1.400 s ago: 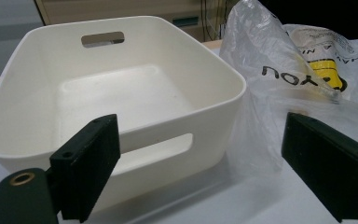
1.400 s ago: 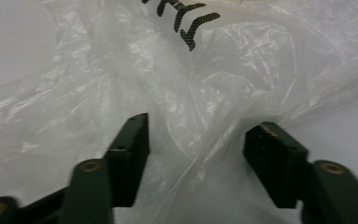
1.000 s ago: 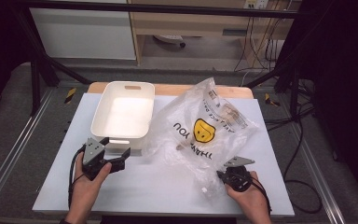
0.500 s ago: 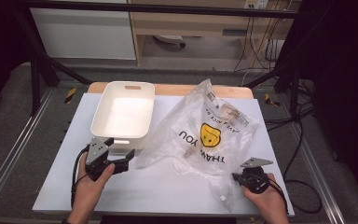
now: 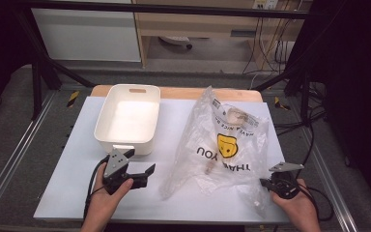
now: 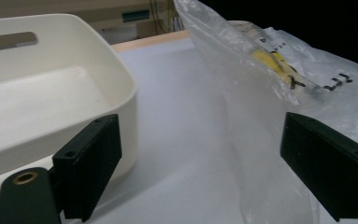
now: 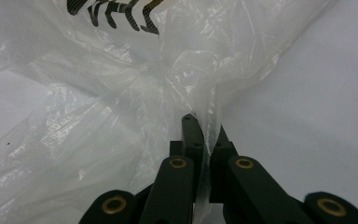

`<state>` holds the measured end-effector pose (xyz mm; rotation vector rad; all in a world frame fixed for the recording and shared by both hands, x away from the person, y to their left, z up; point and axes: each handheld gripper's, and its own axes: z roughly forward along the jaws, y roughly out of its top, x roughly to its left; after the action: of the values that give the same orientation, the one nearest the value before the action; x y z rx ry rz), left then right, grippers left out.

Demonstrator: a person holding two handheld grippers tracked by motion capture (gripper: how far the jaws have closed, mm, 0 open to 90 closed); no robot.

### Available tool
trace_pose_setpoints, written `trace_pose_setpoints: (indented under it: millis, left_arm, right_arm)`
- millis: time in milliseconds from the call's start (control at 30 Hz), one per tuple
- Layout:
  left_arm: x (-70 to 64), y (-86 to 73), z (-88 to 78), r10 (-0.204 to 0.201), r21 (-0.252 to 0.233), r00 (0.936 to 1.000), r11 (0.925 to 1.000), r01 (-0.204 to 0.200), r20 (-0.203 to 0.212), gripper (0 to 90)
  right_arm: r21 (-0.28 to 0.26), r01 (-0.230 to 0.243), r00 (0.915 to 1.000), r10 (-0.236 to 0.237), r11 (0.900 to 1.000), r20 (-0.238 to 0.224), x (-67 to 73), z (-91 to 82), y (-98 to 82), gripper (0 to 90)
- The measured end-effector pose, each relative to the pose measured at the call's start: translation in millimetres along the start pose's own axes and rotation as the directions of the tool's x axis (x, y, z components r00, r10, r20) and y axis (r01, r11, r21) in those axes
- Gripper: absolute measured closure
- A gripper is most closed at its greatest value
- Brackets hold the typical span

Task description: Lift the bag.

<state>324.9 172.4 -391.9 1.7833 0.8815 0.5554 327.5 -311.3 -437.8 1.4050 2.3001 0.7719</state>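
Observation:
A clear plastic bag [image 5: 224, 145] printed with "THANK YOU" and a yellow face lies crumpled on the white table, with packets inside near its top. My right gripper [image 5: 265, 184] sits at the table's front right, shut on a thin fold of the plastic bag [image 7: 177, 79]; the film runs between its two jaws [image 7: 208, 135]. My left gripper [image 5: 147, 173] rests at the front left, open, jaws wide apart with nothing between them. In the left gripper view the bag [image 6: 279, 93] stands to the right and a white tub [image 6: 51, 107] to the left.
The white plastic tub [image 5: 128, 118] with handle slots sits at the back left of the white table [image 5: 77, 193]. A wooden strip runs along the table's far edge. Metal rails flank both sides. Cables trail from each gripper.
My right gripper has pulled the bag's corner to the right, toward the front right corner, and the bag has stretched and shifted with it. My left gripper has slid to the right along the front.

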Motion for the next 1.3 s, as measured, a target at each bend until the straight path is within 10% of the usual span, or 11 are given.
trace_pose_setpoints:
  millis: [333, 600, 1067, 1300]
  left_arm:
    - [-40.2, -3.1, 48.7, 0.047, 0.097, 0.9935, 0.9936, -0.057, 0.104, 12.0]
    - [-46.9, -8.8, 89.2, 0.053, 0.168, 0.9912, 0.9830, -0.073, 0.121, 13.5]
    - [-36.3, -21.2, 107.6, 0.001, 0.259, 0.9887, 0.9649, -0.040, 0.150, 66.4]
    - [-37.2, -23.0, 108.0, 0.003, 0.273, 0.9852, 0.9608, -0.050, 0.172, 79.9]
  right_arm:
    - [0.005, 0.012, 0.9999, -0.012, 1.000, 0.012, -0.6, -0.5, 0.4, 90.0]
    - [0.002, 0.028, 0.9996, -0.028, 1.000, 0.003, 4.2, 1.7, 1.0, 90.0]
    - [-0.011, 0.017, 0.9998, -0.017, 1.000, -0.010, 4.1, 4.0, 1.3, 89.1]
    - [-0.049, 0.002, 0.9990, -0.004, 0.999, -0.044, 11.3, 3.5, -2.9, 61.5]
